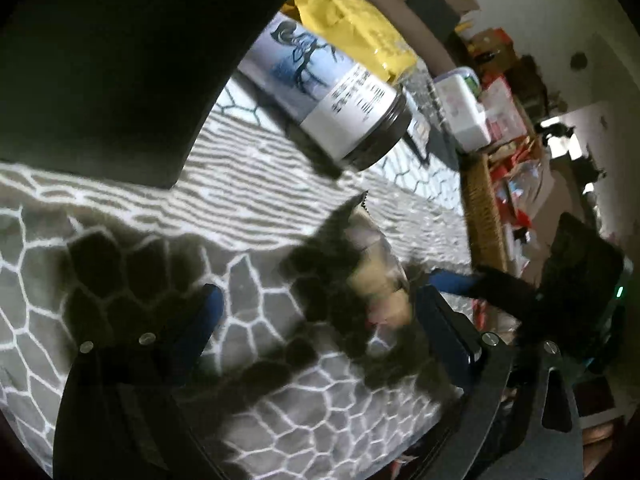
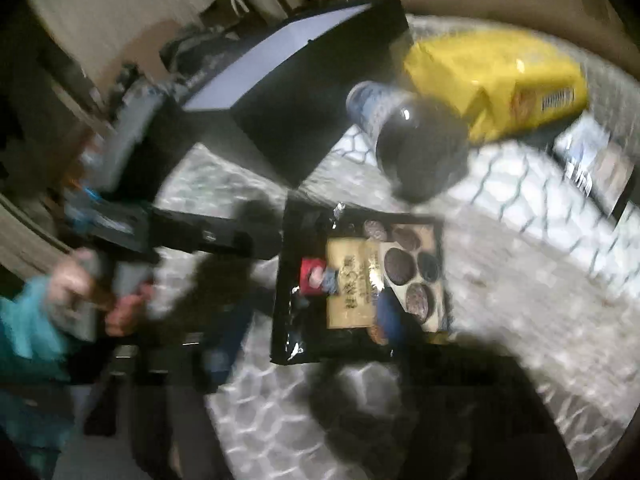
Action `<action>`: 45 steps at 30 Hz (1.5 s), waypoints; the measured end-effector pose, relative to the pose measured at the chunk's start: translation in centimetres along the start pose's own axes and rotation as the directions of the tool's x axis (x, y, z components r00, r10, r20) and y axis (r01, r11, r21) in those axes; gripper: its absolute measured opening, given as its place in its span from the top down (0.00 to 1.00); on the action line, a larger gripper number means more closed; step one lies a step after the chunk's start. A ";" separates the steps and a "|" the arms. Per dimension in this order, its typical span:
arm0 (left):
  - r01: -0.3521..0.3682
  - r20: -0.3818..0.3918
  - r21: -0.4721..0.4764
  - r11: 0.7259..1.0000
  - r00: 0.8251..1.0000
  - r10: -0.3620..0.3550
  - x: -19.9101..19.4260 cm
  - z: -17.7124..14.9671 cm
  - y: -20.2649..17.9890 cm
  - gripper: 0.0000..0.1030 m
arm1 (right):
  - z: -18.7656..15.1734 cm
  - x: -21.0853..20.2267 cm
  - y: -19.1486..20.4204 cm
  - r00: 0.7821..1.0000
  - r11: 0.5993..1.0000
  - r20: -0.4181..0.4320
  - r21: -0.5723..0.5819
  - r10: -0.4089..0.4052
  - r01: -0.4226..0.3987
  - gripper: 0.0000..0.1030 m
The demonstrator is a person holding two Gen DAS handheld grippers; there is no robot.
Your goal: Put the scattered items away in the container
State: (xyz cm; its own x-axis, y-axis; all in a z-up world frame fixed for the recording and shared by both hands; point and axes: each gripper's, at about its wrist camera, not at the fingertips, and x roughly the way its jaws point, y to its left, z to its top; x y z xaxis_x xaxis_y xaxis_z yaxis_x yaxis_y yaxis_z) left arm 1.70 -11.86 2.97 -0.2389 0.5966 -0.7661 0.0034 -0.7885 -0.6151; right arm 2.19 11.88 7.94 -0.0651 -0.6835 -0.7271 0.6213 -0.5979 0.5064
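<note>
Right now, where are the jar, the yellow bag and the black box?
jar [image 1: 320, 92]: left wrist view, on its white label.
yellow bag [image 2: 496, 76]: right wrist view, on its broad upper face.
black box [image 1: 108, 60]: left wrist view, on its dark side wall.

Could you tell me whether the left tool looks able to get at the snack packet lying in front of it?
Probably yes: the left tool is open, the snack packet lies just ahead by its right finger, and nothing covers it.
</note>
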 end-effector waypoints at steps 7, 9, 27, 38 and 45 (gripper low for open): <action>-0.003 0.011 0.075 0.997 1.000 0.002 -0.2 -0.3 -0.6 0.06 | 0.0 -2.9 -5.0 0.993 0.976 0.104 0.218 -0.051 0.028 0.24; -0.041 0.005 0.138 0.990 0.999 0.040 0.3 -0.1 -1.6 0.06 | -0.6 -2.1 -7.1 0.995 0.940 0.098 0.342 -0.035 -0.001 0.24; -0.085 -0.042 0.206 0.975 0.995 0.096 3.2 -0.8 -4.2 0.07 | -3.5 2.5 -4.4 0.991 0.969 -0.120 0.231 -0.059 0.085 0.70; 0.044 -0.045 0.264 0.963 0.998 -0.033 4.1 0.8 -7.9 0.06 | -5.7 2.3 -0.4 0.975 0.993 -0.218 0.117 0.037 -0.011 0.68; -0.111 0.075 0.216 0.970 0.993 0.097 -0.9 -2.1 -4.8 0.06 | -2.8 -1.4 -5.4 0.991 0.958 -0.049 0.254 -0.123 0.131 0.45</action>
State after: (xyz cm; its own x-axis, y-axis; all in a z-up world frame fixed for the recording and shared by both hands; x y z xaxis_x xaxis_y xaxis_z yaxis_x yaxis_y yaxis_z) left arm 3.90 -8.37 6.23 -0.3092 0.5047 -0.8060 -0.1801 -0.8633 -0.4714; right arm 1.11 17.17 4.93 -0.1028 -0.5835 -0.8056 0.3887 -0.7690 0.5075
